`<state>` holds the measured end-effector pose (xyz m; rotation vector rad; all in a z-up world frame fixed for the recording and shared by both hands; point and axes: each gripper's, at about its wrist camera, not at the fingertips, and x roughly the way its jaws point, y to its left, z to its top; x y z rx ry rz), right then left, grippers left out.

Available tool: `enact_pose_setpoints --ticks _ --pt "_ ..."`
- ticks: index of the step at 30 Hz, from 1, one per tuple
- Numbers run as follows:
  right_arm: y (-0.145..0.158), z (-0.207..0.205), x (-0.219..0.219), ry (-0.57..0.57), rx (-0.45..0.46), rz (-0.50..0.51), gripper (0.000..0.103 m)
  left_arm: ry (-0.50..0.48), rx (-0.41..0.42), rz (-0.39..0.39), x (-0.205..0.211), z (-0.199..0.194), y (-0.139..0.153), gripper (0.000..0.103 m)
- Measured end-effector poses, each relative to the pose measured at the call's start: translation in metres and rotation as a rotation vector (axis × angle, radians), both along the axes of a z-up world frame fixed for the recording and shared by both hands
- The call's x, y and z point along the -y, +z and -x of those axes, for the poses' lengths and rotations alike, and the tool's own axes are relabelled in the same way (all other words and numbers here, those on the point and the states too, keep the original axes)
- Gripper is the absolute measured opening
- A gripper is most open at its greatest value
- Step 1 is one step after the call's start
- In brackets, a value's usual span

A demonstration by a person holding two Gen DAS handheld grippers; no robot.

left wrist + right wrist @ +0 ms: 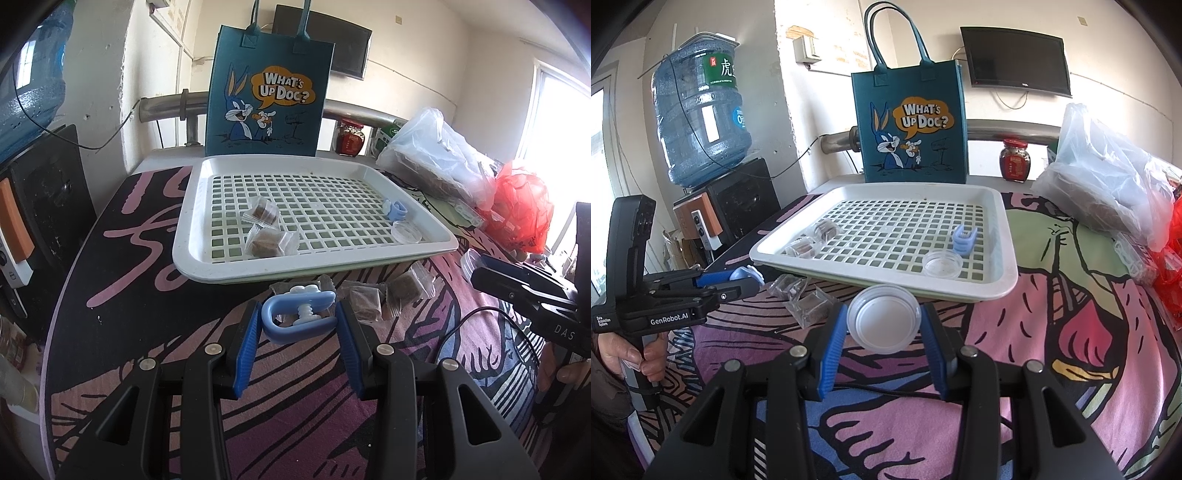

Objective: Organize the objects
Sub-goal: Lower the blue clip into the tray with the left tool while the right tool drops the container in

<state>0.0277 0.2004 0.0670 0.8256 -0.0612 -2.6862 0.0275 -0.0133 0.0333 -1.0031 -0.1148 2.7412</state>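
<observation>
water jug [700,114], wall television [1015,61], red jar [1015,160]

The left gripper [299,314] sits at six o'clock, its blue ribbed pads pressed against either side of a light-blue plastic clamp with a white screw [298,316]. Straight ahead at twelve lies a white plastic tray with a grid bottom [207,266] on the pink and black printed cloth [147,258]. Inside, two clear-wrapped brown cubes [266,229] rest towards nine o'clock; a second small blue clamp [395,209] and a clear round lid [406,232] sit towards three. More wrapped brown cubes [384,291] lie just before the tray's near edge. A teal cartoon rabbit tote bag [266,99] stands upright behind the tray. The right gripper [487,269] enters at three o'clock, holding a clear round dish [470,259].
</observation>
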Motion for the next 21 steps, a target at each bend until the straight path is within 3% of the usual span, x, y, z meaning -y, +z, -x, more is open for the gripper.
enact_pose_setpoints --ticks 7,13,16,21 --pt "0.011 0.003 -0.016 -0.006 0.024 0.088 0.040 0.013 -0.027 0.014 0.010 0.003 0.019 0.040" --pt "0.043 0.018 -0.030 -0.006 -0.006 0.127 0.040 0.053 -0.072 0.089 0.023 0.032 0.042 0.040" --pt "0.048 0.038 -0.026 0.022 0.013 0.127 0.040 0.073 -0.052 0.112 0.026 0.054 0.037 0.040" --pt "0.033 0.078 -0.006 0.064 0.081 0.080 0.040 0.084 0.027 0.141 0.028 0.093 0.017 0.040"
